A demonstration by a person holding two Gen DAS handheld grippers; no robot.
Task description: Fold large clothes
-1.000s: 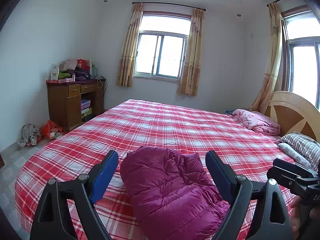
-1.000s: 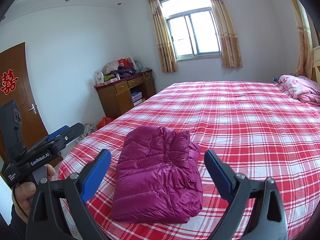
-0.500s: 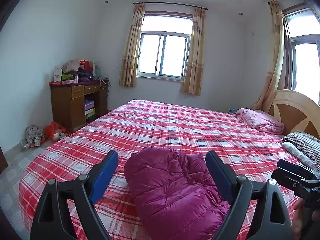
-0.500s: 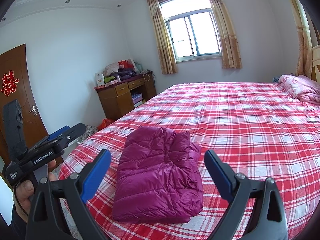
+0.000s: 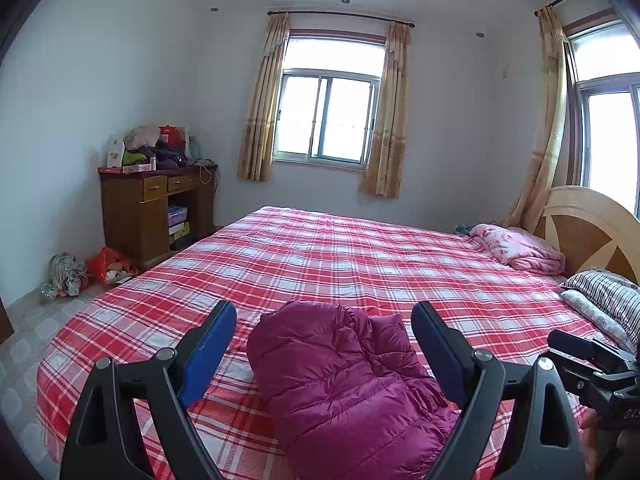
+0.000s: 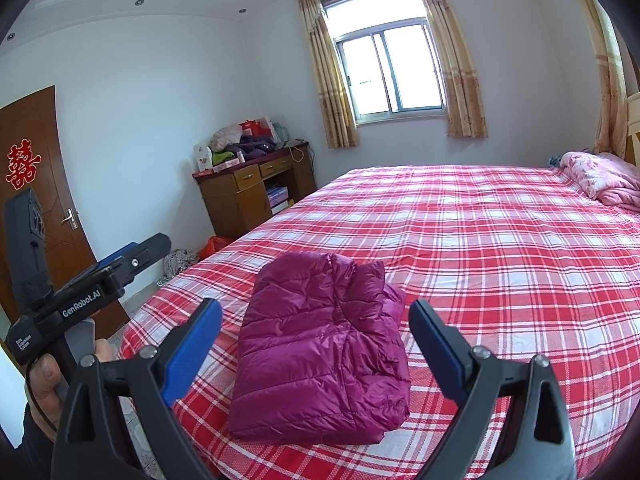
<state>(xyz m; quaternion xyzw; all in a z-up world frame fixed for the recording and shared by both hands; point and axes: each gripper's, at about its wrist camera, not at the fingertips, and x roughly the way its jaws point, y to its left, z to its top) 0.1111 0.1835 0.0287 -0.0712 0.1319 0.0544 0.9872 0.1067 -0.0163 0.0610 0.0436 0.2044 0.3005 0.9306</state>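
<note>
A magenta quilted down jacket (image 5: 344, 384) lies folded into a compact rectangle on the red plaid bed (image 5: 360, 264), near its front edge. It also shows in the right wrist view (image 6: 320, 348). My left gripper (image 5: 324, 320) is open and empty, held above and just short of the jacket. My right gripper (image 6: 316, 314) is open and empty, also hovering in front of the jacket. The left gripper's body shows at the left of the right wrist view (image 6: 92, 280); the right gripper's body shows at the right of the left wrist view (image 5: 592, 364).
A pink blanket (image 5: 520, 248) and striped pillows (image 5: 604, 296) lie by the wooden headboard (image 5: 588, 228). A wooden desk (image 5: 152, 208) piled with clothes stands by the left wall, with bags (image 5: 104, 268) on the floor. A brown door (image 6: 44, 184) is at far left.
Both grippers have drawn back and risen slightly from the folded jacket. Their jaws stay open. The jacket has not moved.
</note>
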